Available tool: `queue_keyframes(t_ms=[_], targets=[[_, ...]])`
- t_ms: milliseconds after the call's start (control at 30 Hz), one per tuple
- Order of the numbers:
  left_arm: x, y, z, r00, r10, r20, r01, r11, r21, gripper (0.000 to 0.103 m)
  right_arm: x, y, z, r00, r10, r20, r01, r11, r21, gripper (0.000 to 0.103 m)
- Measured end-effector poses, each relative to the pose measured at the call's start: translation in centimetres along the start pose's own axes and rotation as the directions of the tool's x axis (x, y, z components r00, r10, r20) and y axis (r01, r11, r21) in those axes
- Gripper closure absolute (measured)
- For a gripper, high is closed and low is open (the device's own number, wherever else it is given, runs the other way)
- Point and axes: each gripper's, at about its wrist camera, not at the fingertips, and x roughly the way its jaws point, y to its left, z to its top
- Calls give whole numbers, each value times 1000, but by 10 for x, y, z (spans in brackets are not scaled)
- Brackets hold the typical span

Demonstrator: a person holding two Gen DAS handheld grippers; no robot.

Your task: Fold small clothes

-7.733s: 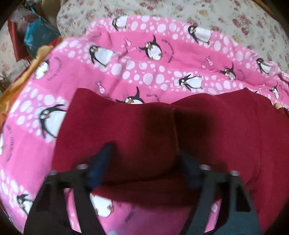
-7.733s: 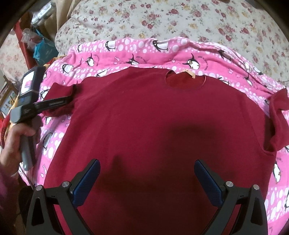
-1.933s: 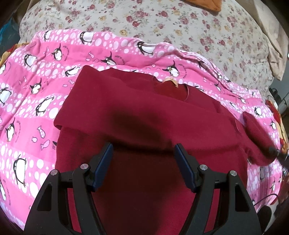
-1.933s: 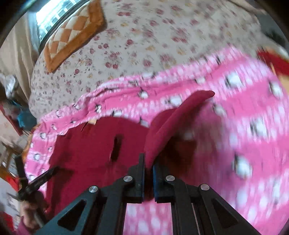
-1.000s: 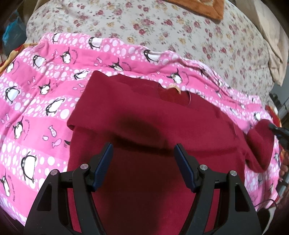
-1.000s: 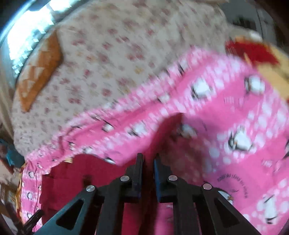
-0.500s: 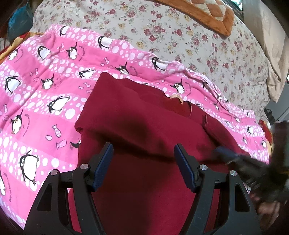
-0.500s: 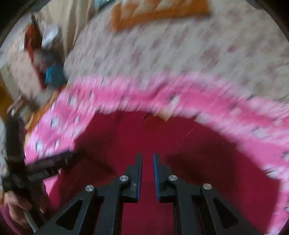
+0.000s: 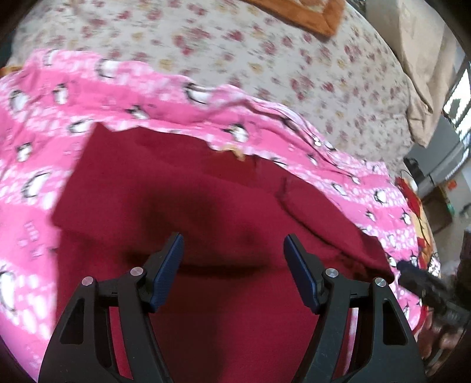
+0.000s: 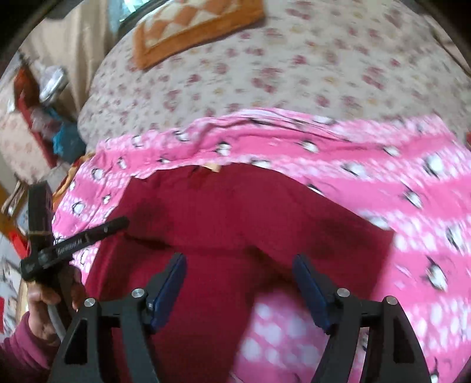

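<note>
A dark red T-shirt (image 9: 206, 206) lies on a pink penguin blanket (image 9: 44, 117), with both sleeves folded in over the body. It also shows in the right wrist view (image 10: 235, 221). My left gripper (image 9: 234, 259) is open and empty, hovering over the shirt's middle. My right gripper (image 10: 240, 280) is open and empty over the shirt's right side. The left gripper shows at the left edge of the right wrist view (image 10: 76, 238); the right gripper's tip shows at the right edge of the left wrist view (image 9: 418, 277).
The pink blanket (image 10: 412, 191) lies on a floral bedspread (image 10: 294, 73). An orange patterned cushion (image 10: 191, 23) sits at the far side of the bed. Clutter and a red shelf (image 10: 32, 112) stand left of the bed.
My right gripper carried the right sleeve inward over the shirt, let it go and opened. The left gripper stayed open above the shirt, shifting slightly.
</note>
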Motion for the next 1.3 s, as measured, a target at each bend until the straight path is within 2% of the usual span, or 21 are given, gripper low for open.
queue_keyframes(t_ms=[167, 333, 500, 567, 600, 633, 667, 700, 767, 867, 1033, 1133, 1200, 1233, 1300], targets=[[46, -39, 10, 995, -64, -72, 64, 998, -2, 33, -23, -29, -22, 999, 7, 33, -8, 998, 57, 30], [85, -68, 15, 990, -60, -125, 61, 998, 8, 33, -23, -48, -36, 999, 36, 33, -39, 993, 108, 30], [114, -84, 19, 988, -61, -142, 62, 998, -3, 36, -20, -66, -48, 993, 107, 43, -113, 977, 180, 30], [120, -86, 20, 990, -49, -133, 48, 999, -11, 49, -16, -70, -52, 992, 120, 37, -125, 972, 200, 30], [122, -87, 21, 991, -40, -128, 39, 999, -8, 66, -16, -72, -53, 992, 118, 38, -123, 971, 205, 30], [124, -88, 23, 991, -39, -131, 38, 999, -10, 89, -17, -73, -54, 992, 117, 41, -123, 970, 211, 30], [125, -87, 25, 990, -44, -134, 41, 999, -21, 96, -18, -75, -54, 992, 118, 46, -125, 969, 215, 30], [124, -87, 26, 990, -52, -128, 48, 998, -34, 96, -19, -76, -54, 992, 116, 51, -125, 968, 219, 30], [113, -86, 31, 992, -79, -96, 75, 996, -50, 97, -23, -77, -54, 993, 103, 62, -115, 968, 223, 30], [82, -85, 41, 993, -112, -34, 111, 993, -25, 97, -29, -78, -52, 993, 90, 73, -104, 970, 222, 30], [1, -52, 62, 986, -113, 125, 115, 993, -8, 98, -34, -73, -49, 993, 77, 84, -93, 973, 213, 30], [-46, -14, 67, 970, -55, 235, 63, 998, -27, 97, -32, -64, -46, 993, 84, 83, -99, 975, 201, 30], [-68, 14, 64, 954, 27, 300, -16, 999, -38, 97, -26, -55, -43, 994, 85, 68, -96, 979, 178, 30], [-74, 32, 62, 947, 66, 313, -52, 997, -54, 98, -22, -50, -42, 995, 83, 59, -92, 981, 168, 30], [-69, 64, 56, 956, 102, 275, -80, 993, -90, 98, -11, -39, -38, 996, 85, 32, -89, 985, 148, 30]])
